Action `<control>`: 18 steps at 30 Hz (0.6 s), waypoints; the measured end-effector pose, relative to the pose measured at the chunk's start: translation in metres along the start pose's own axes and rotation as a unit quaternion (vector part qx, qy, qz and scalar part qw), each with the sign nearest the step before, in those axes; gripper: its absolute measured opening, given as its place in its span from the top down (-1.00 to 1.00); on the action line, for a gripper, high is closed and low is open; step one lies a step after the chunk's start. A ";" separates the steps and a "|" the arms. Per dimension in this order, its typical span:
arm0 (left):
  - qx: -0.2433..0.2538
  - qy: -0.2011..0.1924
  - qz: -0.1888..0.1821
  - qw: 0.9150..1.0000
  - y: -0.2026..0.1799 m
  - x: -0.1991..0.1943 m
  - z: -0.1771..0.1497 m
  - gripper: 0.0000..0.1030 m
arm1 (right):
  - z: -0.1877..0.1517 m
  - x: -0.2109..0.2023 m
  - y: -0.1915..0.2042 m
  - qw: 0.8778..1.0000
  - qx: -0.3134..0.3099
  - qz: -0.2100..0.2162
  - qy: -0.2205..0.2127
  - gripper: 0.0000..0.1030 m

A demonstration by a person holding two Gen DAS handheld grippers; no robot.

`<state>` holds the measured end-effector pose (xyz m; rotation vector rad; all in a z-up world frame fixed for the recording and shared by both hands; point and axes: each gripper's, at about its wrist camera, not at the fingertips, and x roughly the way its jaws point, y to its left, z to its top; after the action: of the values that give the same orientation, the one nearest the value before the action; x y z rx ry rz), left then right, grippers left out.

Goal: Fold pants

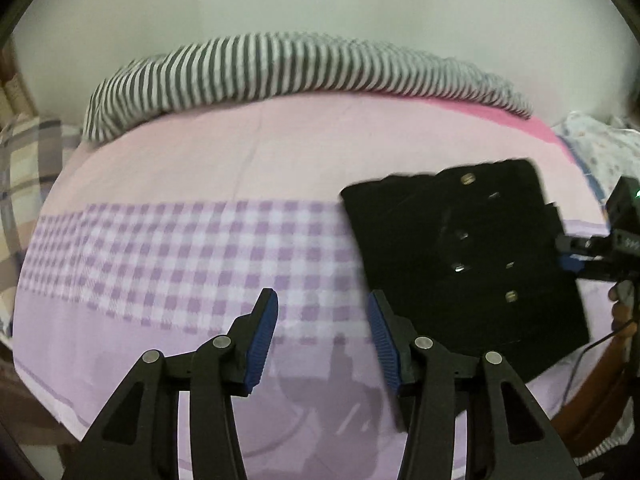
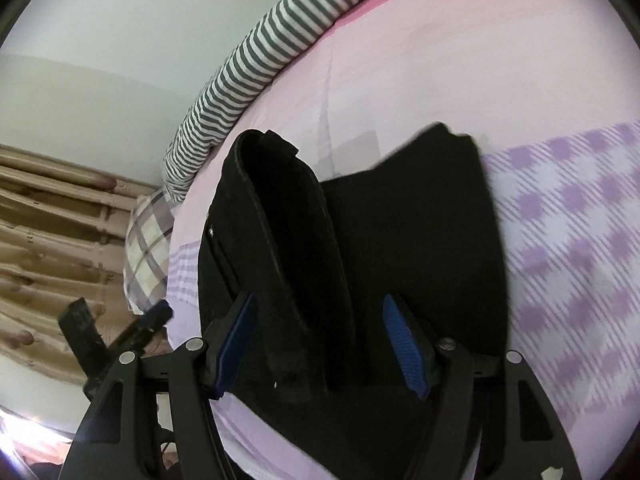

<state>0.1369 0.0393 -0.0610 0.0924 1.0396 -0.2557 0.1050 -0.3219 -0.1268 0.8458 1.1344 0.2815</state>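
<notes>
The black pants [image 1: 464, 264] lie folded on the bed [image 1: 224, 160]. The left gripper [image 1: 322, 340] hovers beside them, fingers apart and empty. The right gripper [image 2: 320, 348] straddles a raised fold; whether its fingers press it cannot be told.

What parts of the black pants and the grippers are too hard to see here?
- Black pants, right wrist view: near end cut off by the bottom edge; whether the right gripper pinches them is unclear, its pads hidden by dark cloth.
- Pants, left wrist view: folds lost in blackness.
- Checked bedsheet, right wrist view: blurred.
- Left gripper: open, empty.
</notes>
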 end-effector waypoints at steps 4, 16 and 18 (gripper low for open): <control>-0.010 0.019 0.012 1.000 0.000 0.014 -0.002 0.07 | 0.011 0.026 0.011 0.999 -0.032 0.029 0.024 -0.25; 0.010 0.020 0.025 0.999 -0.011 0.024 0.002 0.06 | 0.008 0.035 -0.001 0.997 0.012 0.071 0.029 0.34; 0.012 0.019 0.027 0.999 -0.012 0.023 0.002 0.06 | 0.006 0.034 0.005 0.998 0.008 0.062 0.022 0.48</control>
<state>0.1461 0.0237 -0.0794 0.1475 1.0694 -0.2194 0.1261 -0.3015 -0.1457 0.9299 1.1287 0.3970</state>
